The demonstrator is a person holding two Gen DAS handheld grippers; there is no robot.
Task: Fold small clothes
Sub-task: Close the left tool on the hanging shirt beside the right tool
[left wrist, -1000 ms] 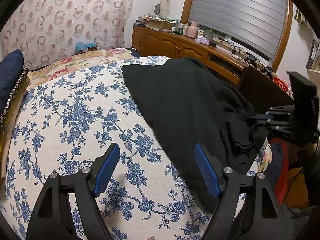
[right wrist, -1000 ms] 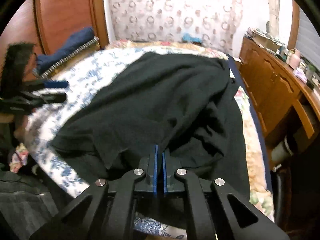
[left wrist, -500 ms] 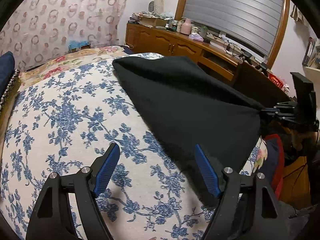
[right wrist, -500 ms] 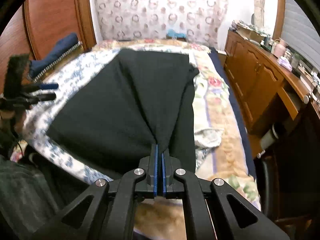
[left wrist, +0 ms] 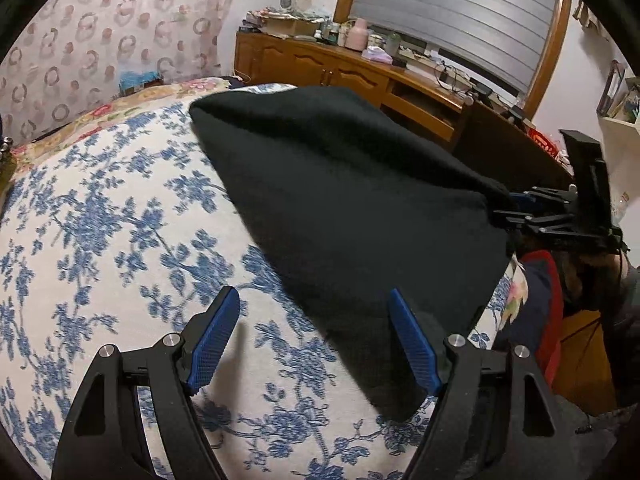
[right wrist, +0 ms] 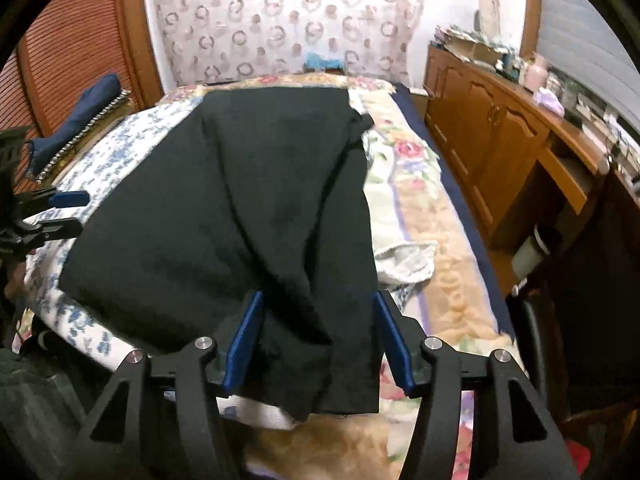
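The right gripper point(right wrist: 316, 336) has just been opening; its blue ribbed pads point(right wrist: 244, 336) now stand apart with the near end of the black garment point(right wrist: 224, 200) lying loose between them, not pinched. The left gripper point(left wrist: 316, 340) is spread wide with nothing between its fingers — one textured blue pad point(left wrist: 212, 344) hangs over the bedspread, the other sits at the cloth's near edge.

The garment is a matte, soft-looking black fabric, plain with no print that shows. It lies on the bed with its long axis running from the right gripper toward the patterned curtain point(right wrist: 280, 20) at the far end. From the right wrist view, creases fan out from the near end, so the cloth widens as it goes away; its far edge is fairly straight.

Under it is a white bedspread point(left wrist: 100, 220) printed with blue flowers, beside a pale blanket point(right wrist: 432, 216) with roses — a wooden sideboard point(right wrist: 500, 140) stands along that side.
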